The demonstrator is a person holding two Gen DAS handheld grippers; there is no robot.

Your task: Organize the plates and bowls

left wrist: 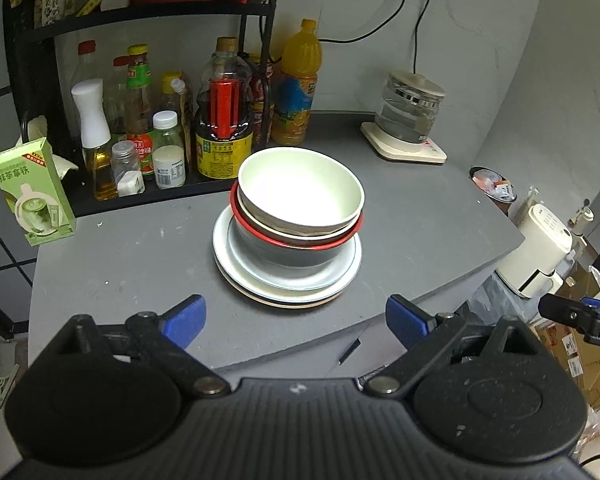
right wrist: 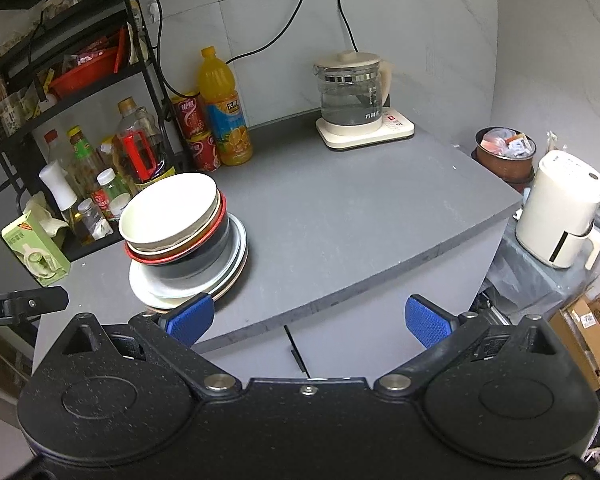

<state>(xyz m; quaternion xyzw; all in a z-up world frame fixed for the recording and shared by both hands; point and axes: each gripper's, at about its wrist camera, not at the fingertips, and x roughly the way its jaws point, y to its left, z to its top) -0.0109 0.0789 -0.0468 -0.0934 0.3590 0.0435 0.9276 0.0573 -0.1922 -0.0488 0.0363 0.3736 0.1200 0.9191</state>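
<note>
One stack of dishes stands on the grey table (left wrist: 140, 264). On top is a cream bowl (left wrist: 300, 188) (right wrist: 168, 210), nested in a red-rimmed bowl (left wrist: 296, 240) (right wrist: 216, 222) and a dark bowl (left wrist: 300, 256) (right wrist: 204, 254). These rest on white plates (left wrist: 292, 284) (right wrist: 168, 296) over a pinkish plate (left wrist: 300, 303). My left gripper (left wrist: 296, 326) is open, held back from the stack at the table's near edge. My right gripper (right wrist: 310, 318) is open too, to the right of the stack, with nothing between its fingers. Each view catches part of the other gripper at its edge.
A black rack (left wrist: 140, 12) of sauce bottles stands behind the stack, with an orange juice bottle (left wrist: 298, 88) and red cans (right wrist: 196, 132) beside it. A green carton (left wrist: 34, 192) sits at the left. A glass kettle (right wrist: 352, 96) stands at the back right; a white appliance (right wrist: 560, 208) lies beyond the table.
</note>
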